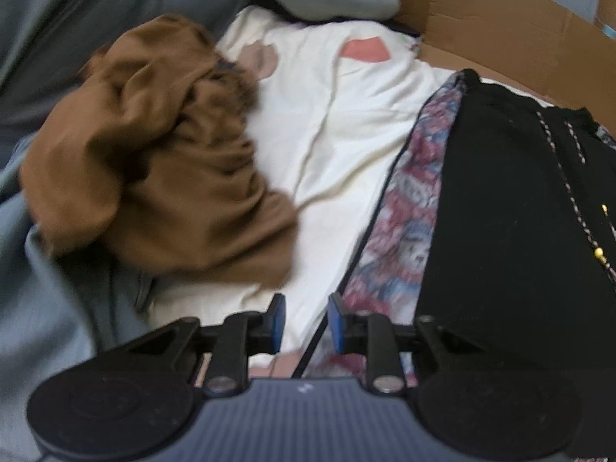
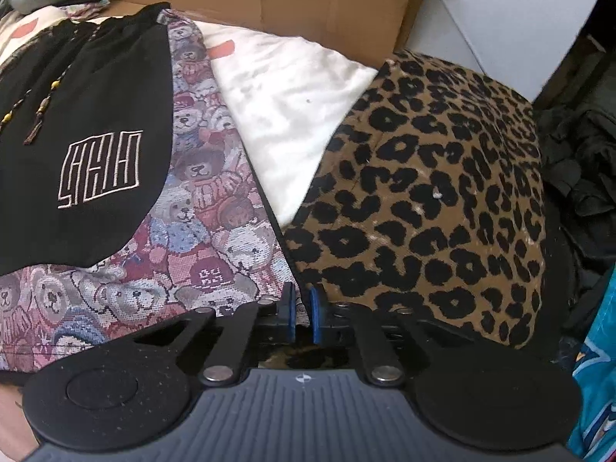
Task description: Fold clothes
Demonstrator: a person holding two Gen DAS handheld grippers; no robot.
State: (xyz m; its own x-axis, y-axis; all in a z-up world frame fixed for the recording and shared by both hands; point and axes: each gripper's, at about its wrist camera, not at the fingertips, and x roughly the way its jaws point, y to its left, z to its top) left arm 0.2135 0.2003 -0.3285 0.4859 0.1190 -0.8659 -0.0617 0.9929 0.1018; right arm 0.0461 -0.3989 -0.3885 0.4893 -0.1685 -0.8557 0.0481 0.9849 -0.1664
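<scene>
A cardboard wall [image 1: 500, 27] is closing off the far side behind the cream sheet [image 1: 346, 146], and grey bedding [image 1: 57, 38] is crowding the sheet's left side, leaving an open strip of cream running down the middle. On that sheet a crumpled brown garment [image 1: 154, 161], blurred, is lying at the left, while a folded black garment [image 1: 508, 211] with beaded drawstrings is sitting on a teddy-bear print fabric [image 1: 408, 211] at the right. A leopard-print garment [image 2: 435, 192] is lying flat just right of the bear fabric, over the sheet's edge. The left tool [image 1: 304, 323] is hovering over the sheet with its jaws moderately apart, gripping nothing. The right tool [image 2: 303, 313] is showing only a narrow gap between its blue pads, at the near edge of the leopard-print garment; I cannot tell whether it is pinching cloth.
</scene>
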